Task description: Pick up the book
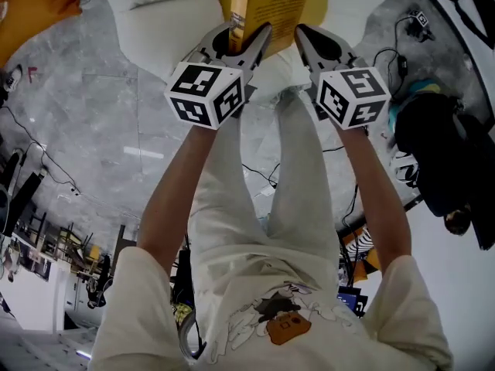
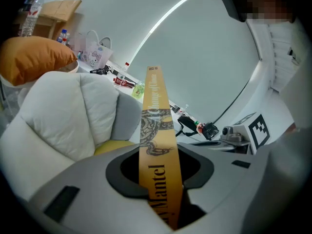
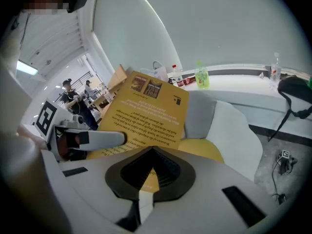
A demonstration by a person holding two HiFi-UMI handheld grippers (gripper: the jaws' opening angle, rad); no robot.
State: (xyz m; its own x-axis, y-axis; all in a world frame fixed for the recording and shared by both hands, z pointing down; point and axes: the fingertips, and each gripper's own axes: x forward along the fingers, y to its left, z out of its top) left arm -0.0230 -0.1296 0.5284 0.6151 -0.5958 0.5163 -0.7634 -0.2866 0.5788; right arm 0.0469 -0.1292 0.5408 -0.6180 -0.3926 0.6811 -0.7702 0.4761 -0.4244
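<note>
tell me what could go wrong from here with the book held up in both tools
1. The right tool is shut on only a thin edge of the book, maybe just the cover or a few pages. That edge could bend, tear or slip out.
2. The left tool clamps the spine near its lower end, and most of the book stands above the jaws, so it may pivot.
3. If the tools drift apart, the book could be pulled open and drop onto the white cushion.
</note>
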